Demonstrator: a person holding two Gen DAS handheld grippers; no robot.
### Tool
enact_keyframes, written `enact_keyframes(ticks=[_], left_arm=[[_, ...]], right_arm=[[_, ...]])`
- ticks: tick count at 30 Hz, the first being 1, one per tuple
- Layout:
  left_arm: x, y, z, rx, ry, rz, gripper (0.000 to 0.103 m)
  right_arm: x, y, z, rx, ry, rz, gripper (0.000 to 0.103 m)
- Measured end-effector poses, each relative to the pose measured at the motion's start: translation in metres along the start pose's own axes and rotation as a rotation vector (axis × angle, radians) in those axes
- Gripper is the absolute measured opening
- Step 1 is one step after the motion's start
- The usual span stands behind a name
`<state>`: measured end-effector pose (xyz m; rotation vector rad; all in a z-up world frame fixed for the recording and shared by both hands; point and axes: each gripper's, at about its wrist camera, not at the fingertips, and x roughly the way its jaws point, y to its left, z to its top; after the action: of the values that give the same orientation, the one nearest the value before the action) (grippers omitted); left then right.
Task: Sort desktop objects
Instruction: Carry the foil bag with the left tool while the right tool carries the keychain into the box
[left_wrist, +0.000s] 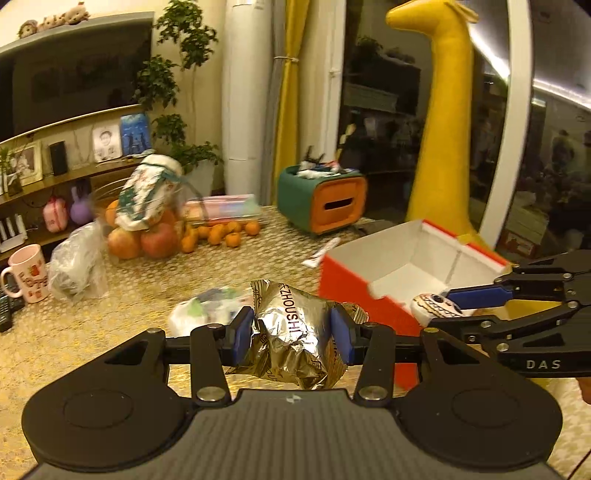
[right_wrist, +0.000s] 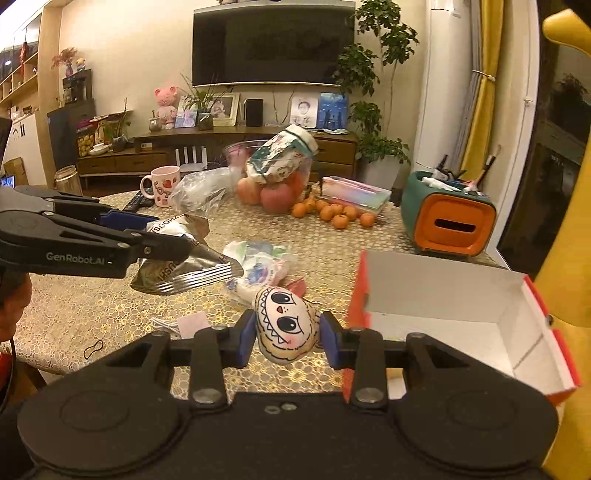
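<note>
The left gripper (left_wrist: 292, 335) is clamping a crumpled foil snack packet (left_wrist: 291, 332) above the tabletop (left_wrist: 129, 295), its long axis running 11-to-5, its printed lettering reading top to bottom. The right gripper (right_wrist: 287, 334) is pinching a cartoon-face plush (right_wrist: 286, 325) by its sides, face up, long axis 10-to-4 (pads nearly together). The open red-and-white box (right_wrist: 443, 295) is sitting at 2 o'clock of the plush, just beside it.

Left tool (left_wrist: 291, 338): black linkage arms, blue pads, silver pivot screws, ribbed grey housing, white "GenRobot.AI" lettering. Right tool (right_wrist: 287, 338): identical build, "DAS" marking on its side.
</note>
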<state>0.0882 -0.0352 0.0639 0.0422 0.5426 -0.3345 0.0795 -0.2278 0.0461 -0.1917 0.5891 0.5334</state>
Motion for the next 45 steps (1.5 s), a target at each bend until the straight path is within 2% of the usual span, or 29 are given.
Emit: enact_keyframes(ticks=[13,25,36,45], left_arm=[[0.022,-0.074,0.019,0.067,0.013,-0.126,0.044],[0.062,-0.118,0.027,0.120,0.058,-0.180,0.044],[0.122,-0.140,0.040,0.150,0.131,-0.151,0.044],[0.171,-0.155,0.043,0.194,0.189,-0.138,0.044]], right_arm=[[-0.035,-0.058,-0.013,0.043,0.006,-0.091,0.036],[-0.039,-0.127,-0.013,0.108,0.044,-0.156,0.036],[0.005,-0.175,-0.003,0.155,0.093,-0.213,0.036],[0.056,-0.199,-0.001,0.167,0.159,-0.201,0.036]])
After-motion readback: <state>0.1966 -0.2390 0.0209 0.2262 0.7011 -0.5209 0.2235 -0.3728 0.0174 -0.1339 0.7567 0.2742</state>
